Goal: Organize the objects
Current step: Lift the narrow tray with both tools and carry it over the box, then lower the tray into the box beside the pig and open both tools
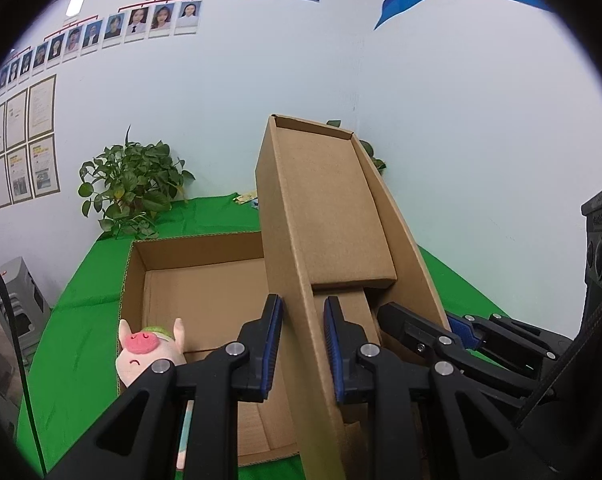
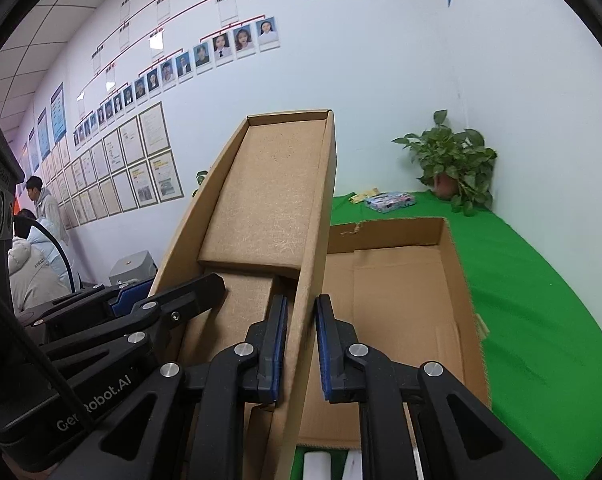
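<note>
A tall cardboard lid (image 1: 325, 200) is held upright over an open cardboard box (image 1: 205, 280) on the green table. My left gripper (image 1: 303, 344) straddles the lid's left wall, jaws on either side with small gaps. My right gripper (image 2: 301, 344) straddles the lid's (image 2: 269, 200) right wall the same way. Whether the pads touch the walls is unclear. A pink plush pig (image 1: 149, 352) sits at the box's near left edge. The open box (image 2: 401, 288) also shows in the right wrist view.
Potted plants stand at the table's back (image 1: 133, 188) (image 2: 453, 168). Small packets (image 2: 385, 200) lie on the green cloth (image 2: 541, 300) behind the box. A grey stool (image 1: 17, 304) and people (image 2: 33, 256) are off the table's left side.
</note>
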The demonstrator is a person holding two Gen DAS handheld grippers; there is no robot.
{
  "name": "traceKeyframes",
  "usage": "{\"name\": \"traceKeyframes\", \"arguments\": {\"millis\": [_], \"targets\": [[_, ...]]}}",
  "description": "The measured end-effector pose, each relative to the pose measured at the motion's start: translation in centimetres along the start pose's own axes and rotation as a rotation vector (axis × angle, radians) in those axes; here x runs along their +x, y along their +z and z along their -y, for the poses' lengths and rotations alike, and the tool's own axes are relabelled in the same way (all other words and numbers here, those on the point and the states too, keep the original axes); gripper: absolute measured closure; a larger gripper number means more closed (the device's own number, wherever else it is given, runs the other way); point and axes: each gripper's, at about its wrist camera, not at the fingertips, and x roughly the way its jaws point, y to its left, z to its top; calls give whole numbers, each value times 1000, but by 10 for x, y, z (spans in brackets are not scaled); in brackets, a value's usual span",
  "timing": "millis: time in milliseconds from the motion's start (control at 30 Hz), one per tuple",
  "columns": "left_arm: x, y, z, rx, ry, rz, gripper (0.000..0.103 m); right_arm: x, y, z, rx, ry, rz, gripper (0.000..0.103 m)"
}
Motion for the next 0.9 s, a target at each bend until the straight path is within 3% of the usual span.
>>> {"name": "traceKeyframes", "arguments": {"millis": [167, 400, 700, 900], "targets": [[17, 1, -16, -19, 16, -21, 83, 39, 5, -15, -1, 11, -27, 91], [49, -11, -41, -10, 47, -116, 83, 107, -7, -24, 20, 33, -100, 91], [96, -45, -76, -56, 86, -257, 83, 206, -50, -27, 44, 53, -231, 91], [132, -78, -98, -123, 102, -401, 84, 271, -89, -21, 70, 69, -344, 92]]}}
